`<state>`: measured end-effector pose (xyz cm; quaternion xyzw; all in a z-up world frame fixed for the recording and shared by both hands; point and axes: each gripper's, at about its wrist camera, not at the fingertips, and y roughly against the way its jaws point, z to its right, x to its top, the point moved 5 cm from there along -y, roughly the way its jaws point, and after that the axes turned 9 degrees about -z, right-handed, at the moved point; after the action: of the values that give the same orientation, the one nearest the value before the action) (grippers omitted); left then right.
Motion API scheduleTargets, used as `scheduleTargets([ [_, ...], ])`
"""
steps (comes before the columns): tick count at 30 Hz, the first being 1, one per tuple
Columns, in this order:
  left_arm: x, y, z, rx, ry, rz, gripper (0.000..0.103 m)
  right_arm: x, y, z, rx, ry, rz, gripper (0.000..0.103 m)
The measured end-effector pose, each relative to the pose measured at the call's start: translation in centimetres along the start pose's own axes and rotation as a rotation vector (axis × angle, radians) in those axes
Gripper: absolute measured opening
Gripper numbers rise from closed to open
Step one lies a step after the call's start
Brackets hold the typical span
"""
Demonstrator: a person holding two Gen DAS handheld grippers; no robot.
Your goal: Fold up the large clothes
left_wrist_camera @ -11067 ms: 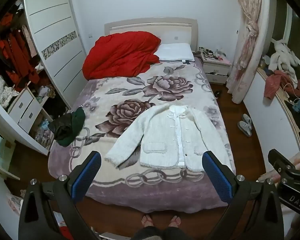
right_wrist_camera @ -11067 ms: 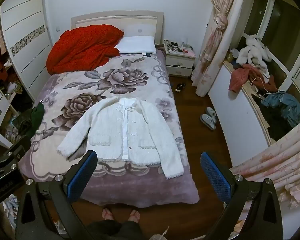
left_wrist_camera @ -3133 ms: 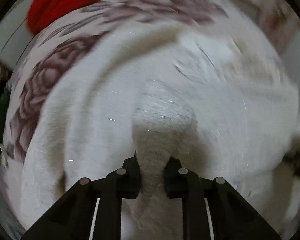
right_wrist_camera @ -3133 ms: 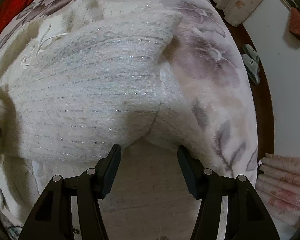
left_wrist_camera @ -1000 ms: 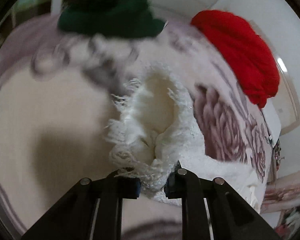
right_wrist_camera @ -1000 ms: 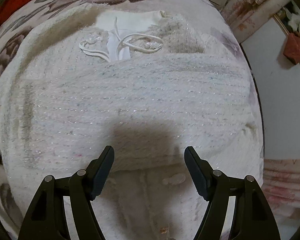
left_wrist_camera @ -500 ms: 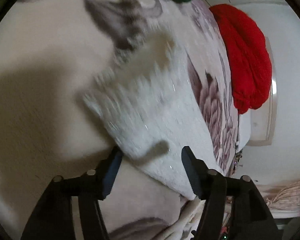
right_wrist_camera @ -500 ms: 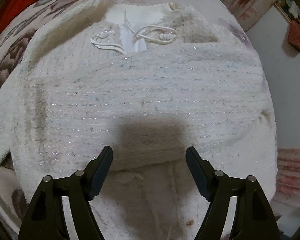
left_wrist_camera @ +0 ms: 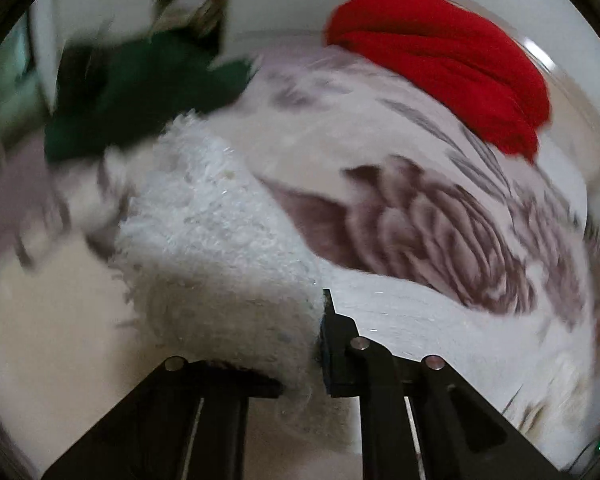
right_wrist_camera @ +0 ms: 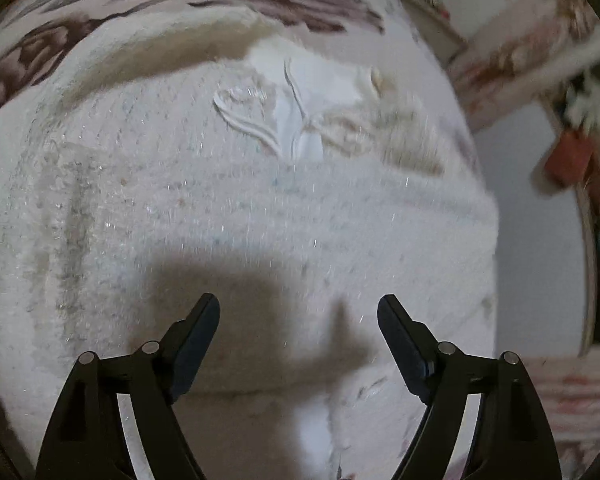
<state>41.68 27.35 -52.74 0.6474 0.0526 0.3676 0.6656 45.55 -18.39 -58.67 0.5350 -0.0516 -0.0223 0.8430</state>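
The left gripper (left_wrist_camera: 312, 344) is pinching the fringed cuff of the white jacket's sleeve (left_wrist_camera: 220, 248), which is rising from bottom centre toward the upper left of the frame, over the floral blanket (left_wrist_camera: 440, 220). The right gripper (right_wrist_camera: 298, 320) is spreading wider with nothing between its jaws, hovering at bottom centre above the white jacket (right_wrist_camera: 240, 200), which is filling most of its frame.
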Motion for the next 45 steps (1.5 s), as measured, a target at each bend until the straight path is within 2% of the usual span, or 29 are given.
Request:
scheduleTargets([
  [1,-0.2,1.1,1.7,0.024,-0.067,0.015,0.009,0.1,0.3,-0.3,-0.010,0.012,0.013,0.083],
  [3,-0.7,2.6,4.6,0.046,-0.156,0.033,0.009,0.1,0.8,-0.7,0.027,0.021,0.021,0.083],
  [7,-4.0,6.6,12.3,0.019,-0.327,0.040,0.009,-0.7,1.2,0.9,0.167,-0.014,-0.020,0.083],
  [9,-6.0,7.7,16.8,0.008,-0.405,0.036,0.009,-1.1,1.3,3.2,0.164,-0.011,-0.012,0.083],
  [15,-13.5,9.4,29.6,-0.090,-0.570,-0.015,0.009,-2.7,-0.1,12.0,0.191,-0.066,-0.034,0.083],
  [24,-23.9,9.2,41.7,-0.171,-0.715,-0.119,0.009,-6.8,-5.6,27.4,0.236,-0.249,-0.125,0.083],
  [26,-26.2,9.1,44.1,-0.176,-0.737,-0.154,0.008,-7.8,-6.8,30.0,0.250,-0.294,-0.145,0.083],
  [28,-28.2,7.9,46.1,-0.164,-0.754,-0.218,0.009,-9.1,-8.1,32.5,0.301,-0.343,-0.172,0.083],
  [30,-29.8,6.7,47.7,-0.143,-0.759,-0.272,0.012,-10.1,-9.6,34.5,0.377,-0.395,-0.194,0.083],
  [31,-30.6,6.0,48.2,-0.127,-0.762,-0.299,0.017,-10.6,-10.4,35.5,0.434,-0.430,-0.206,0.083],
  [33,-31.6,5.5,49.1,-0.139,-0.769,-0.330,0.039,-11.1,-11.5,36.9,0.526,-0.492,-0.225,0.083],
  [34,-31.8,5.5,49.3,-0.157,-0.769,-0.349,0.044,-11.2,-11.8,37.5,0.562,-0.517,-0.228,0.083],
  [35,-31.8,5.4,49.6,-0.160,-0.772,-0.357,0.058,-11.4,-12.0,38.0,0.606,-0.542,-0.223,0.083],
  [36,-31.8,5.6,49.5,-0.167,-0.782,-0.359,0.079,-11.4,-11.8,38.3,0.659,-0.561,-0.215,0.083],
  [37,-31.9,5.8,49.5,-0.165,-0.789,-0.355,0.085,-11.3,-11.6,38.4,0.711,-0.576,-0.209,0.083],
  [41,-29.6,6.8,47.3,-0.112,-0.775,-0.306,0.086,-10.0,-9.8,37.7,0.893,-0.585,-0.175,0.083],
  [44,-26.3,6.5,43.4,0.000,-0.741,-0.231,0.086,-8.0,-8.1,35.7,1.036,-0.546,-0.168,0.083],
  [45,-24.9,6.0,41.4,0.065,-0.726,-0.202,0.086,-7.2,-7.7,34.7,1.065,-0.529,-0.170,0.083],
])
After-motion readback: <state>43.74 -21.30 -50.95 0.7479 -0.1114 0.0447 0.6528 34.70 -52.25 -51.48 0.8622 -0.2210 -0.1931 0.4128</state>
